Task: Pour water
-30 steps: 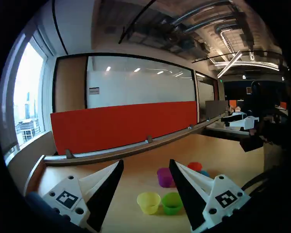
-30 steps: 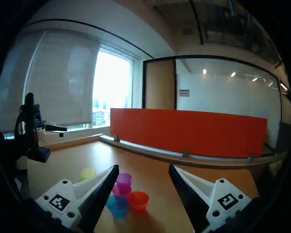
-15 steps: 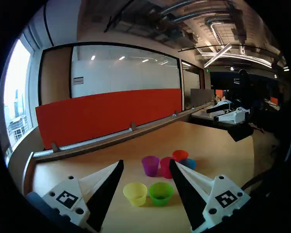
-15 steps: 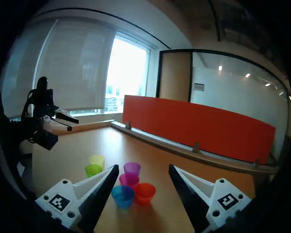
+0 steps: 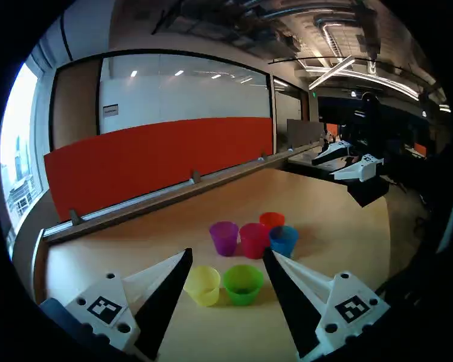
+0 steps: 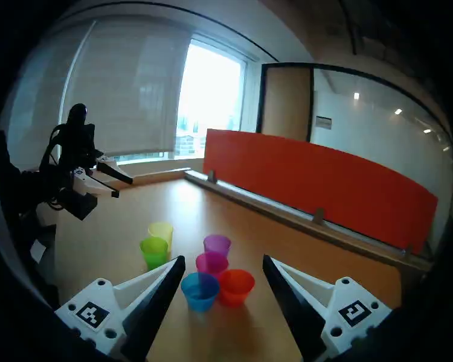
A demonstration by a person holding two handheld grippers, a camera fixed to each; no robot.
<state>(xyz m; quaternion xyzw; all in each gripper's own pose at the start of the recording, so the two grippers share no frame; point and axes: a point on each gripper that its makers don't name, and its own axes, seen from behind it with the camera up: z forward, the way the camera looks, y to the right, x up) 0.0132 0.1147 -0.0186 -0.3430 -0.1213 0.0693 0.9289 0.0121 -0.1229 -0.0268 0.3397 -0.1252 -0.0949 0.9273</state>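
Several small plastic cups stand grouped on a wooden table (image 5: 341,241). In the left gripper view, a yellow cup (image 5: 202,285) and a green cup (image 5: 243,283) sit closest, between the spread fingers of my left gripper (image 5: 226,252), which is open and holds nothing. Behind them are purple (image 5: 224,237), magenta (image 5: 253,239), blue (image 5: 283,240) and orange (image 5: 271,221) cups. In the right gripper view, the blue cup (image 6: 200,291) and orange cup (image 6: 235,286) lie nearest my open, empty right gripper (image 6: 223,260). All cups look empty.
An orange partition (image 5: 160,157) on a rail runs along the table's far edge. The right gripper (image 5: 353,172) hangs over the table's right side. The left gripper (image 6: 96,172) and the dark-sleeved arm holding it appear at left. A bright window (image 6: 208,102) lies behind.
Both views have tipped downward and swung toward the cups. The cups now sit higher and fuller between each gripper's fingers. Both grippers stay open.
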